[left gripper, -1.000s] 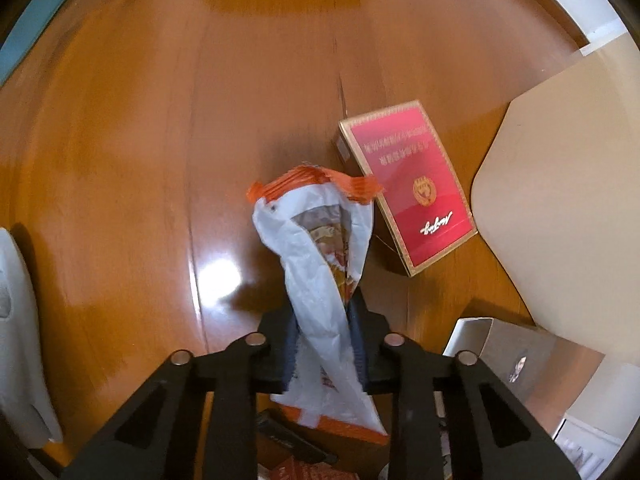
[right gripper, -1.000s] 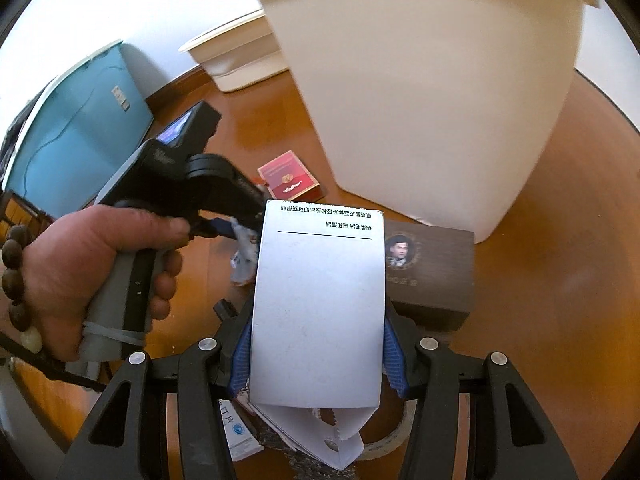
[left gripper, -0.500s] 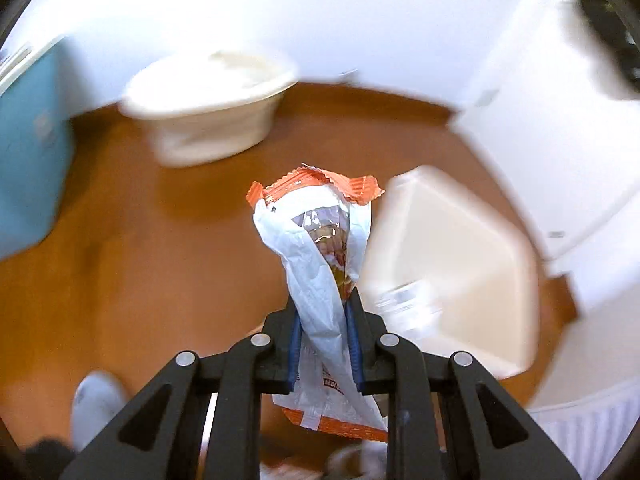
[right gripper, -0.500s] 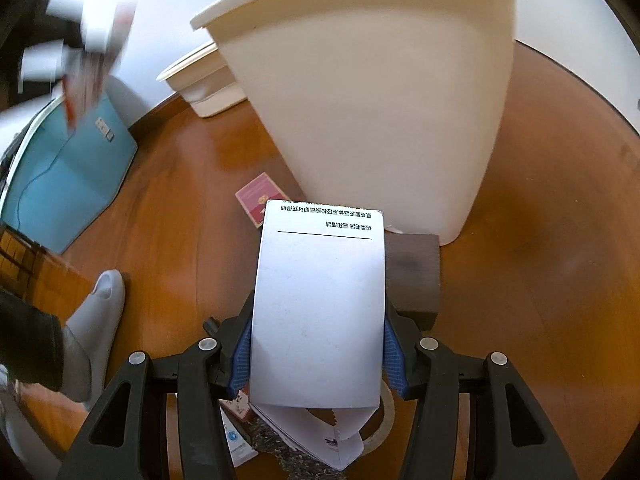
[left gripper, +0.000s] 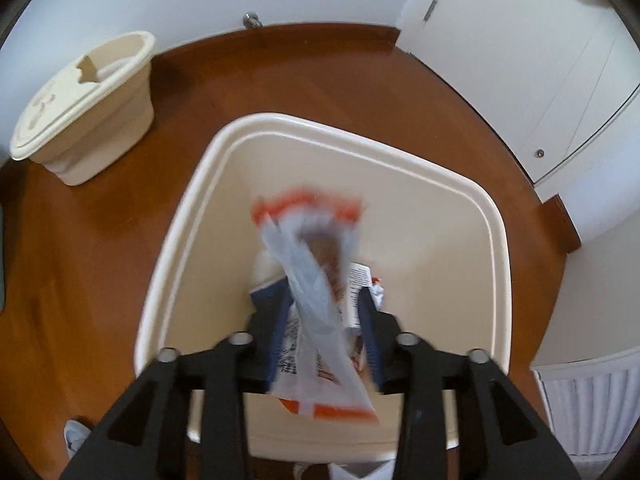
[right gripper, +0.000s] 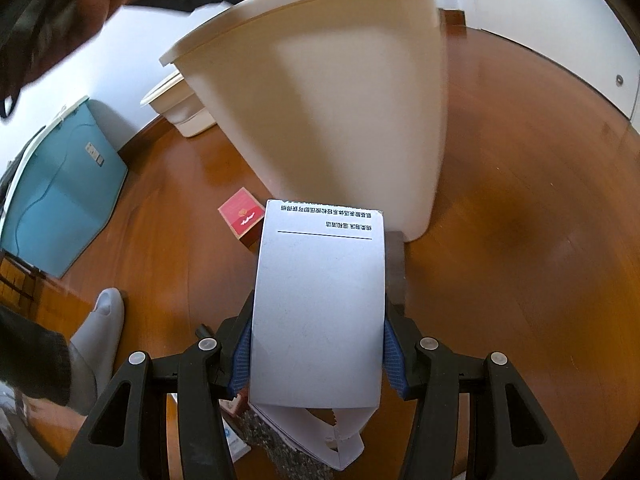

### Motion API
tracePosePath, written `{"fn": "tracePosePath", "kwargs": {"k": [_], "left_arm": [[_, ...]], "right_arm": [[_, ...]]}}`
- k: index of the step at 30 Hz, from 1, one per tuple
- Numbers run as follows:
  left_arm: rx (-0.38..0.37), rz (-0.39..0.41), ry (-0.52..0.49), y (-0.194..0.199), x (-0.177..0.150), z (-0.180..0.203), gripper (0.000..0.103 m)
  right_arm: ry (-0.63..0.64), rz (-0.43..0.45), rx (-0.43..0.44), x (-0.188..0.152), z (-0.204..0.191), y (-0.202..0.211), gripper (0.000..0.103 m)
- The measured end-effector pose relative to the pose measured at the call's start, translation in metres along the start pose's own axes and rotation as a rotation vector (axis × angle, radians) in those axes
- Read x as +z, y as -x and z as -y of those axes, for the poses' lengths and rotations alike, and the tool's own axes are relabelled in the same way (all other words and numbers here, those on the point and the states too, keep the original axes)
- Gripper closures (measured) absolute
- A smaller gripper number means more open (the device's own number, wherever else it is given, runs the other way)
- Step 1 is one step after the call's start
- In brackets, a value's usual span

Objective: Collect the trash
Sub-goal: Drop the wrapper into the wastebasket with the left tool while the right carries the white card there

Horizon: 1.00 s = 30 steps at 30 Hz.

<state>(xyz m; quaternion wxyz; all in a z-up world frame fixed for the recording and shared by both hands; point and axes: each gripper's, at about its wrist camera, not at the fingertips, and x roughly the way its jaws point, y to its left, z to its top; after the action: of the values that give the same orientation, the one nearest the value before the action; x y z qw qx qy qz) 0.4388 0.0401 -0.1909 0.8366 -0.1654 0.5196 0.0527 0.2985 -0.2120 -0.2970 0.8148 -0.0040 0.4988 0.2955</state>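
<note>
A glossy reddish-brown wooden floor carries everything. A tall cream plastic bin stands on it, with a low cream lidded plastic container well apart from it by the white wall. A small red card packet lies flat just beside the bin's base, and a dark brown box lies near that base too. A flat teal case rests against the wall, and a grey slipper sits nearer the camera.

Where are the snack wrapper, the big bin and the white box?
snack wrapper (left gripper: 316, 280): left wrist view, its blurred middle.
big bin (left gripper: 496, 240): left wrist view, right rim.
white box (right gripper: 320, 312): right wrist view, its blank face.
</note>
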Motion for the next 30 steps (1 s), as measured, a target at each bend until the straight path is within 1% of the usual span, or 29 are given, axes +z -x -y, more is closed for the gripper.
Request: {"fn": "tracePosePath", "kwargs": {"k": [1, 2, 3, 5, 7, 8, 10, 11, 12, 13, 14, 16, 18, 19, 20, 21, 22, 24, 26, 28, 30], "left_arm": [[-0.018, 0.018, -0.004, 0.002, 0.0, 0.001, 0.049], [-0.05, 0.047, -0.031, 0.013, -0.002, 0.002, 0.032], [-0.053, 0.072, -0.053, 0.014, -0.007, 0.01, 0.024], [-0.047, 0.13, -0.097, 0.03, -0.011, 0.02, 0.024], [-0.049, 0.174, -0.108, 0.046, -0.016, 0.019, 0.024], [-0.038, 0.209, -0.106, 0.058, -0.017, 0.014, 0.024], [-0.011, 0.255, -0.087, 0.073, -0.023, 0.002, 0.024], [0.013, 0.285, -0.062, 0.084, -0.032, -0.01, 0.024], [0.029, 0.301, -0.044, 0.085, -0.029, -0.018, 0.024], [0.047, 0.315, -0.022, 0.093, -0.034, -0.026, 0.024], [0.075, 0.324, 0.016, 0.099, -0.046, -0.04, 0.024], [0.113, 0.317, 0.078, 0.099, -0.059, -0.06, 0.024], [0.145, 0.25, 0.166, 0.087, -0.077, -0.084, 0.024], [0.151, 0.212, 0.204, 0.083, -0.085, -0.092, 0.024], [0.156, 0.156, 0.253, 0.072, -0.098, -0.105, 0.024], [0.161, 0.122, 0.274, 0.065, -0.106, -0.111, 0.024], [0.171, 0.081, 0.292, 0.057, -0.115, -0.117, 0.024], [0.179, 0.032, 0.313, 0.045, -0.129, -0.122, 0.024], [0.184, -0.008, 0.327, 0.034, -0.14, -0.127, 0.024], [0.191, -0.024, 0.331, 0.031, -0.147, -0.13, 0.024], [0.202, -0.036, 0.326, 0.025, -0.154, -0.134, 0.024]], "right_arm": [[-0.007, 0.007, -0.004, 0.001, 0.002, 0.003, 0.049], [-0.01, 0.011, -0.007, 0.001, 0.002, 0.004, 0.049], [-0.019, 0.017, -0.013, 0.002, 0.004, 0.006, 0.049], [-0.031, 0.03, -0.018, 0.005, 0.008, 0.013, 0.049], [-0.048, 0.053, -0.017, 0.011, 0.013, 0.023, 0.049], [-0.061, 0.069, -0.011, 0.016, 0.016, 0.032, 0.049], [-0.089, 0.136, 0.013, 0.033, 0.021, 0.061, 0.049], [-0.094, 0.169, 0.025, 0.041, 0.022, 0.075, 0.049], [-0.09, 0.212, 0.033, 0.052, 0.022, 0.091, 0.049], [-0.081, 0.255, 0.037, 0.062, 0.022, 0.106, 0.049], [-0.072, 0.297, 0.041, 0.074, 0.021, 0.121, 0.049], [-0.046, 0.397, 0.044, 0.104, 0.021, 0.153, 0.049], [-0.037, 0.457, 0.054, 0.131, 0.021, 0.168, 0.049], [-0.024, 0.475, 0.062, 0.145, 0.02, 0.17, 0.049], [-0.008, 0.483, 0.055, 0.164, 0.017, 0.165, 0.049], [-0.007, 0.475, 0.043, 0.177, 0.017, 0.158, 0.049], [-0.006, 0.433, 0.04, 0.193, 0.016, 0.144, 0.049], [0.01, 0.32, 0.058, 0.223, 0.011, 0.107, 0.048], [0.047, 0.222, 0.03, 0.243, 0.003, 0.073, 0.049], [0.084, 0.15, 0.018, 0.257, -0.004, 0.043, 0.049], [0.15, 0.044, -0.011, 0.265, -0.014, 0.011, 0.049]]}}
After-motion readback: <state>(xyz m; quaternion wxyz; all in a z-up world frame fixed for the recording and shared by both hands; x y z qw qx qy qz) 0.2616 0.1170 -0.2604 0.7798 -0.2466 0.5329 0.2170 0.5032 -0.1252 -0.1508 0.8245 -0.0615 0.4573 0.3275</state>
